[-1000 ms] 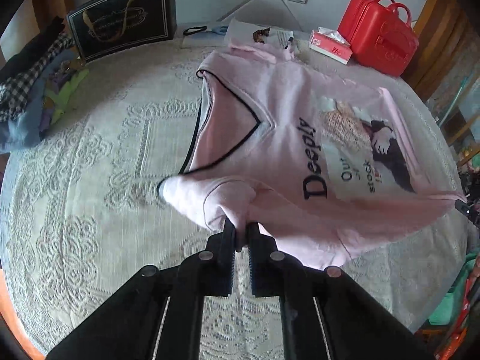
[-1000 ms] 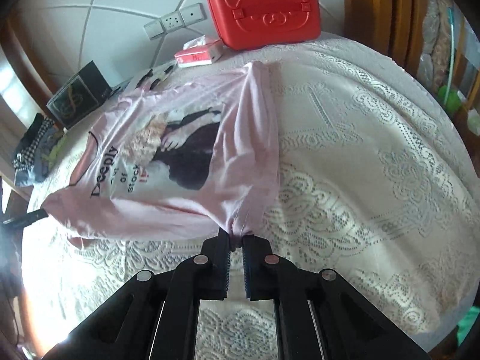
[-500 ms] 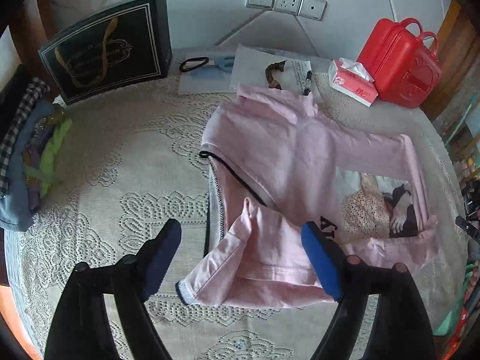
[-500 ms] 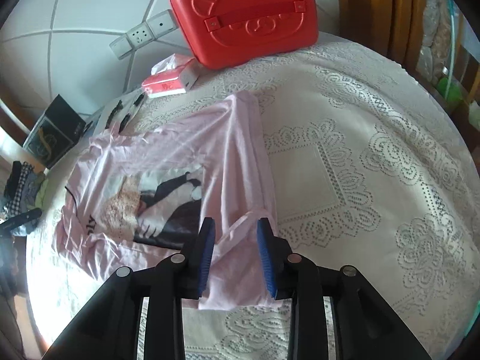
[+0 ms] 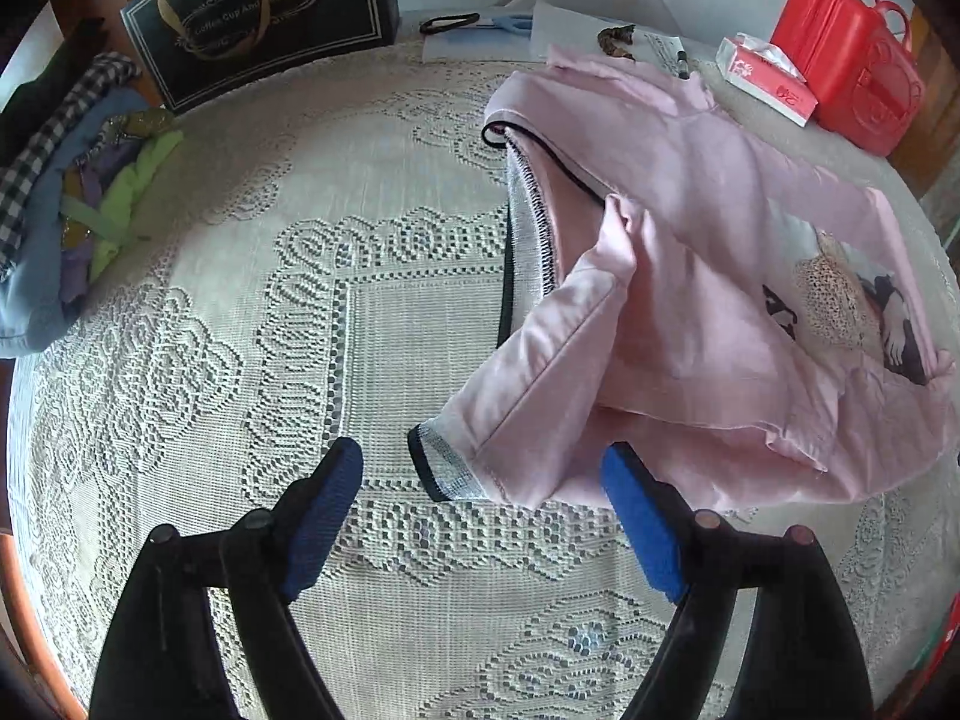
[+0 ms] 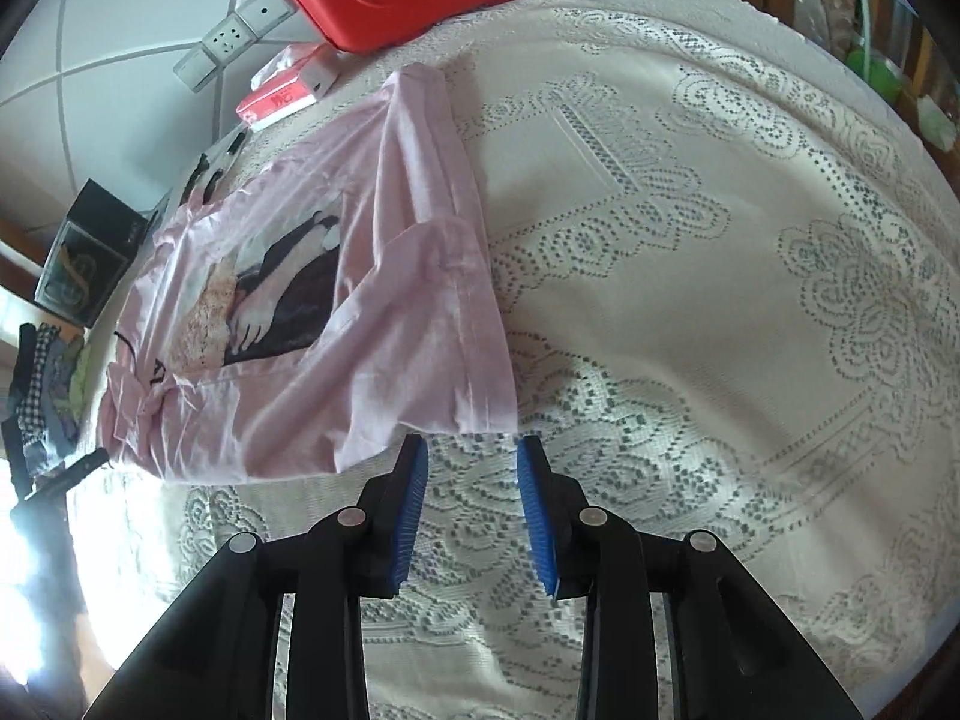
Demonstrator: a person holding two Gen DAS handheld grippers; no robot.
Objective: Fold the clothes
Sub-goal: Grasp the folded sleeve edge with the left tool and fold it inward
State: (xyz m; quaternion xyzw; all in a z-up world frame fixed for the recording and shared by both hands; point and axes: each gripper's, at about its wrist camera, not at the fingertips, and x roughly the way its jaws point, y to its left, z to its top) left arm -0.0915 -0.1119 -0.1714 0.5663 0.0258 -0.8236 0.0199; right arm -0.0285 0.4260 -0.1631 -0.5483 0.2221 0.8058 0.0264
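Gaping grippers — left (image 5: 483, 468), right (image 6: 471, 450) — before pink top (image 5: 708, 300)

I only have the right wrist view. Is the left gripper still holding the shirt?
Observer: No. The left gripper is open, its fingers apart over the tablecloth, with the shirt's cuff lying between them, untouched.
Operator: How does the neckline lie?
Observer: The black-trimmed neck opening sits at the shirt's left edge, with a sleeve folded across the chest beside it.
Operator: Anything lying near that side of the table?
Observer: A pile of clothes sits at the far left edge, apart from the shirt, with a black gift bag standing behind it.
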